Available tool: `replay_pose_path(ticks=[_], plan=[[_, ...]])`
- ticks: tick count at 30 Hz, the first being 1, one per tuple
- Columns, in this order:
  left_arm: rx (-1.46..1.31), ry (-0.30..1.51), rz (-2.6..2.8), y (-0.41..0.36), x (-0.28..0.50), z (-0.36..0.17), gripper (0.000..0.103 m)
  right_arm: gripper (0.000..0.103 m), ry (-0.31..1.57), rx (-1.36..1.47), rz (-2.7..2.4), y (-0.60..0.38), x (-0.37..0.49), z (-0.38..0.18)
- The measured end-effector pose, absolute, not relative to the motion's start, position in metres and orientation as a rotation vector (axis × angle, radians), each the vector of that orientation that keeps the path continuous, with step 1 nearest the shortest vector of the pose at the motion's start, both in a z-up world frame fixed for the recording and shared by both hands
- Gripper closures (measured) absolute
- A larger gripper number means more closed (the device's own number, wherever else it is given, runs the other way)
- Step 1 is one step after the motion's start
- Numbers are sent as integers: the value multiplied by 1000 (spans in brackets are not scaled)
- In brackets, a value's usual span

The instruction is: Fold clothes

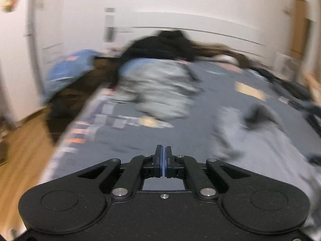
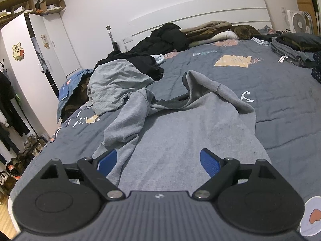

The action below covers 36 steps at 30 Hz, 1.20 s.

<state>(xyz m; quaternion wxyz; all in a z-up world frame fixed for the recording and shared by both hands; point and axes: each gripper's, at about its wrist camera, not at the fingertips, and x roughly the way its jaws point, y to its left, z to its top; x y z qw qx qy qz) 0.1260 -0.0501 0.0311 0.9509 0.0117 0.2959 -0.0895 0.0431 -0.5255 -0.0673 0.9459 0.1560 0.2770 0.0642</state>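
A grey sweatshirt [image 2: 180, 128] lies spread on the blue-grey bed cover [image 2: 280, 92], its collar end crumpled toward the headboard and one sleeve [image 2: 128, 120] bunched at the left. My right gripper [image 2: 158, 158] hovers open over its near hem, blue pads [image 2: 210, 162] wide apart with nothing between them. In the blurred left wrist view the same sweatshirt [image 1: 260, 140] lies to the right, and my left gripper [image 1: 165, 160] is shut on nothing above bare cover. A crumpled light grey garment [image 2: 114, 82] [image 1: 156, 88] lies further up the bed.
Black clothes [image 2: 160, 40] pile near the white headboard [image 2: 200, 14]. Folded dark garments [image 2: 297, 50] sit at the far right. A white wardrobe [image 2: 24, 64], hanging clothes and shoes stand left of the bed, over wooden floor [image 1: 22, 156].
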Motion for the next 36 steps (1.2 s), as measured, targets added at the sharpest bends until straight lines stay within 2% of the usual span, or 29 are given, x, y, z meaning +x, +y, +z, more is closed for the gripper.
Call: replay_pose_path(ticks=[3,5,6,7,9,15,20,22,25,26,27,28,32,36], plan=[[68,677,-243,-55,126,22,101,13,569,302,134,-523,45,-69],[104,743,-342,-79,118,1,97,13,579,298,133,-522,47,-71],[114,777,-397,-92,113,-12,85,13,583,298,135,-521,48,-72],[112,811,-447,-105,109,-25,61,13,585,297,139,-519,48,-72],[43,855,-487,-122,104,-52,41,13,588,294,147,-516,49,-73],[-313,951,-408,-128,102,-118,43,13,597,287,172,-507,52,-75],[-382,1013,-285,-111,116,-134,44,13,602,299,201,-500,55,-75],[-418,1011,-289,-109,118,-137,59,13,605,301,213,-497,56,-76],[-422,1015,-279,-112,123,-144,61,13,610,303,233,-491,56,-76],[-427,1016,-278,-113,125,-145,65,13,611,303,237,-490,56,-76],[-433,1007,-278,-114,125,-144,78,13,611,304,237,-490,56,-76],[-438,993,-279,-114,125,-142,95,13,611,304,237,-490,56,-76],[-443,881,-284,-111,130,-120,99,13,610,307,237,-489,55,-76],[-464,702,-192,-77,138,-72,100,13,610,311,237,-489,54,-76]])
